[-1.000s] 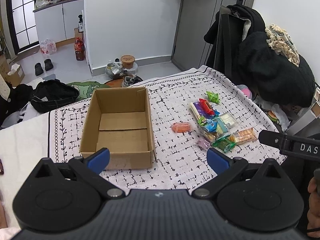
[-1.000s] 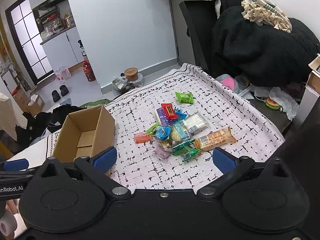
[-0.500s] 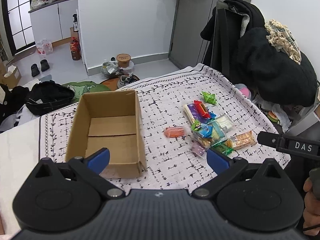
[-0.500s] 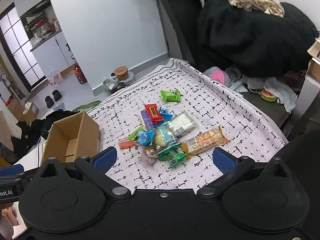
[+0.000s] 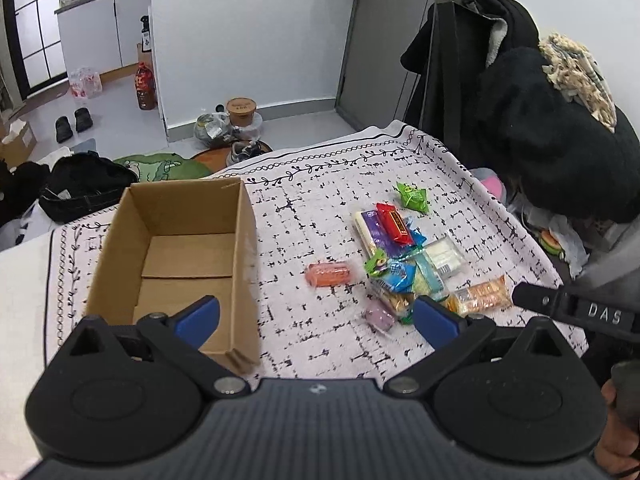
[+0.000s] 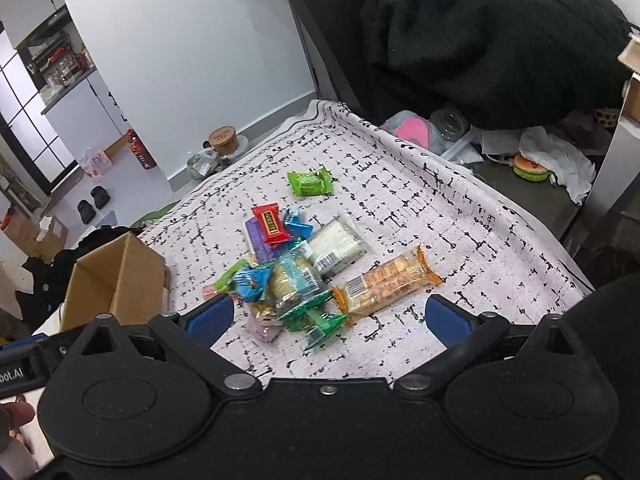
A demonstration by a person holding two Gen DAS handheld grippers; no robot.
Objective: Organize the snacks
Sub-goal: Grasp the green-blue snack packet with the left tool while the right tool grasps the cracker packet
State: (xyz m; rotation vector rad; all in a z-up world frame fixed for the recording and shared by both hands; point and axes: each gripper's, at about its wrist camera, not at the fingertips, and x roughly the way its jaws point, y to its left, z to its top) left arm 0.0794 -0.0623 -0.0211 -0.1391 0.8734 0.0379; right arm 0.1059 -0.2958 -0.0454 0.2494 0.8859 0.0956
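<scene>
An empty cardboard box (image 5: 176, 256) (image 6: 116, 280) stands open on the left of a patterned tablecloth (image 5: 312, 216). To its right lies a pile of wrapped snacks (image 5: 404, 264) (image 6: 296, 264): a red bar (image 6: 271, 225), an orange cracker pack (image 6: 386, 280), a white pack (image 6: 336, 244) and a pink-orange sweet (image 5: 328, 274). A green packet (image 6: 310, 182) lies apart, farther back. My left gripper (image 5: 316, 320) hovers open near the box's front corner. My right gripper (image 6: 328, 320) hovers open just before the pile, nothing between its fingers.
A chair heaped with black coats (image 5: 540, 132) stands beyond the table's right edge. Bags, shoes and a jar (image 5: 240, 110) lie on the floor behind the table. The cloth's right edge (image 6: 520, 216) drops off toward clutter on a lower surface.
The right gripper has moved forward and down toward the snack pile, which now looks larger. The left gripper has shifted right, so the box sits farther left in its view.
</scene>
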